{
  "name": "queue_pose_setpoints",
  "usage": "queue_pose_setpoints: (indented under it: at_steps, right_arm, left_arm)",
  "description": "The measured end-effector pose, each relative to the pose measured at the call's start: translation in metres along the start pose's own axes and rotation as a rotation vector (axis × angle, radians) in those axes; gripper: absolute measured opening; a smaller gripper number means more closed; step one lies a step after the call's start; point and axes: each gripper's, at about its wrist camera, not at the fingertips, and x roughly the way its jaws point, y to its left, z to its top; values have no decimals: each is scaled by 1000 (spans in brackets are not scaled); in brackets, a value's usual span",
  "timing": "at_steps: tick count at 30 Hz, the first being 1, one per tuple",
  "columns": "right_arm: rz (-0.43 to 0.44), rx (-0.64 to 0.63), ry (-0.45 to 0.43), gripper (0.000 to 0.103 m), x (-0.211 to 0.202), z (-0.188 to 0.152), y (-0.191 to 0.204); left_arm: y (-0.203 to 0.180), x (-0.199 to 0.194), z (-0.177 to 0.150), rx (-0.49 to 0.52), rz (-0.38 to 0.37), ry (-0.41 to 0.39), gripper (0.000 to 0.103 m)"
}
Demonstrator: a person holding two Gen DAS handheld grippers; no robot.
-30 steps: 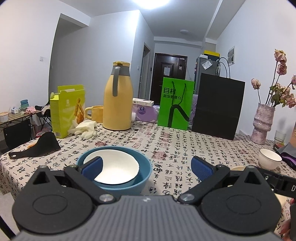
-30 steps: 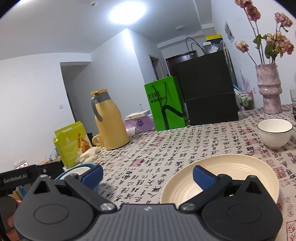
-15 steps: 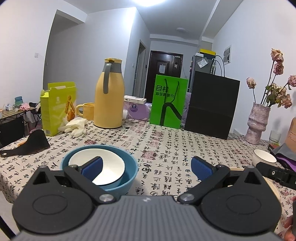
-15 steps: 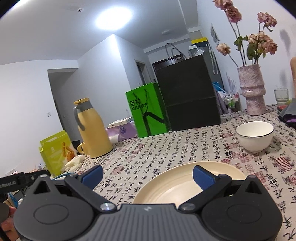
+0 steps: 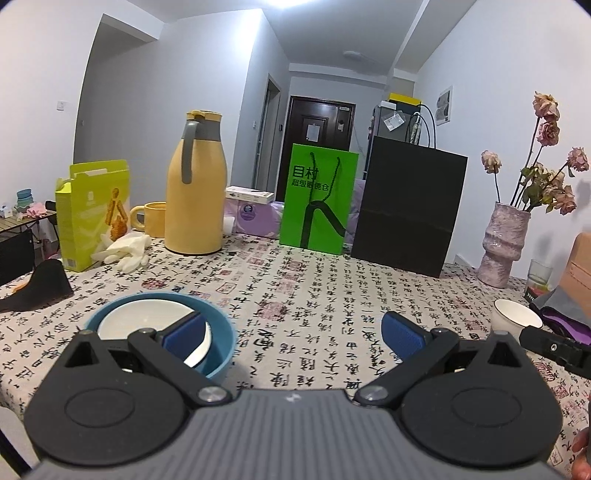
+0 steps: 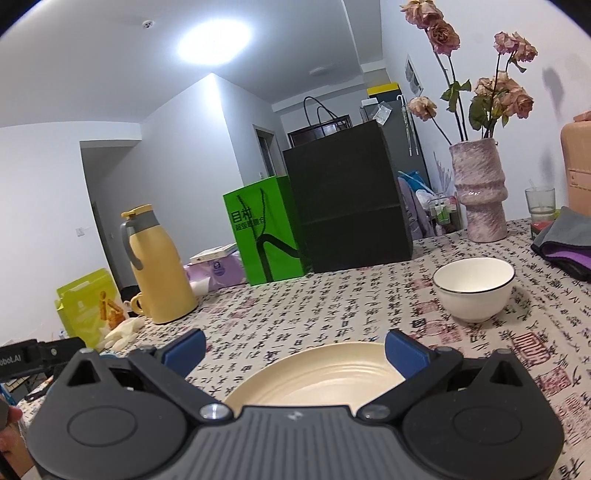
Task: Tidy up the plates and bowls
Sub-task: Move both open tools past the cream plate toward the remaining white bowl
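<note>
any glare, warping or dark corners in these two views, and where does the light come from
Left wrist view: ceiling light blown out at the top edge, walls and black bag bowed by the fisheye, corners dark. Right wrist view: ceiling light glares as a white blob, vase leans, corners dark, soft sheen on the cream plate.

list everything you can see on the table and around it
blue bowl: 1, blue, near left, holds a white bowl
cream plate: 1, cream, near right
small bowl: 1, white with dark rim, right
flask: 1, yellow, back left
mug: 1, yellow, beside flask
carton: 1, lime, left
gloves: white, by carton
green bag: 1, back centre
black bag: 1, back
vase: 1, pink, dried roses
glass: 1, clear, far right
left gripper: open, blue pads
right gripper: open, over plate
</note>
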Motion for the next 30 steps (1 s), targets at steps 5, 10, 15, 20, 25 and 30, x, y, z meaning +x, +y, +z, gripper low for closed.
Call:
queue_pose_setpoints:
  at_steps: [5, 10, 15, 20, 25, 30]
  right_arm:
    - [-26, -9, -7, 103, 1, 6, -14]
    - [-47, -33, -28, 103, -1, 13, -27]
    - [-63, -28, -29, 103, 1, 19, -40]
    - [-78, -44, -19, 103, 6, 24, -46]
    - [-70, -51, -8, 103, 13, 27, -50]
    - [-71, -50, -13, 103, 15, 33, -54]
  left_arm:
    - [-8, 9, 1, -10, -13, 7, 103]
    - [-16, 19, 1, -16, -25, 16, 103]
    - [-24, 28, 1, -21, -29, 23, 103]
    - [-30, 34, 1, -36, -33, 24, 103]
    - [-35, 42, 0, -33, -37, 39, 103]
    - [-39, 48, 5, -37, -38, 42, 103]
